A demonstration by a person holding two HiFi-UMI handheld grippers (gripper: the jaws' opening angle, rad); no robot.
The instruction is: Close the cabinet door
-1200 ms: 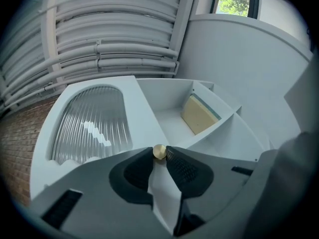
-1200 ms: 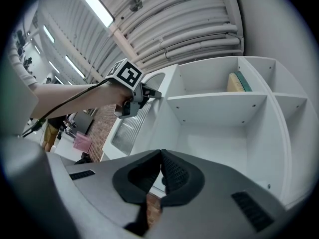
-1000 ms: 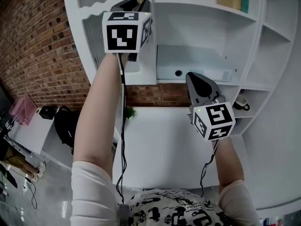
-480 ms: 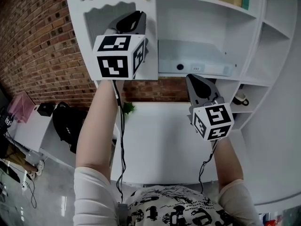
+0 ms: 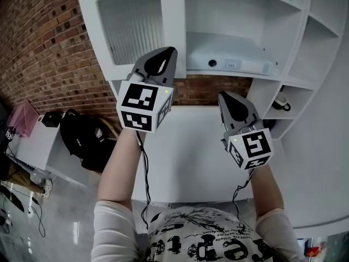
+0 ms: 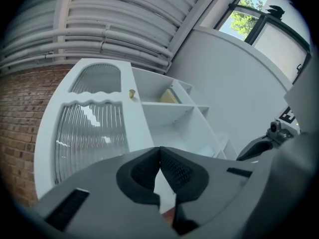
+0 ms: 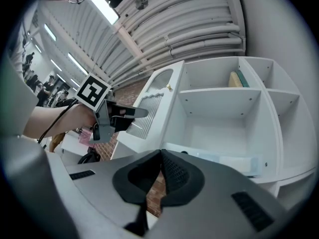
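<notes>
The white cabinet door (image 5: 133, 31) with ribbed glass lies flush with the front of the shelf unit; its small gold knob (image 6: 131, 93) sits at the upper right corner. My left gripper (image 5: 169, 51) hangs just below the door's lower right corner, clear of it, shut with nothing between its pads (image 6: 172, 171). My right gripper (image 5: 224, 95) is held lower and to the right, over the white table, also shut and empty. From the right gripper view, the left gripper (image 7: 130, 112) shows in front of the door (image 7: 152, 106).
A white table (image 5: 191, 152) lies under both hands. The open shelves hold a flat white box (image 5: 229, 61), a mug (image 5: 281, 102) and books (image 7: 237, 78). A brick wall (image 5: 49, 48) runs along the left, with a black bag (image 5: 82, 141) on the floor.
The left gripper has dropped from the door's right edge to below the cabinet. The right gripper has sunk a little. The door now shows whole and flush.
</notes>
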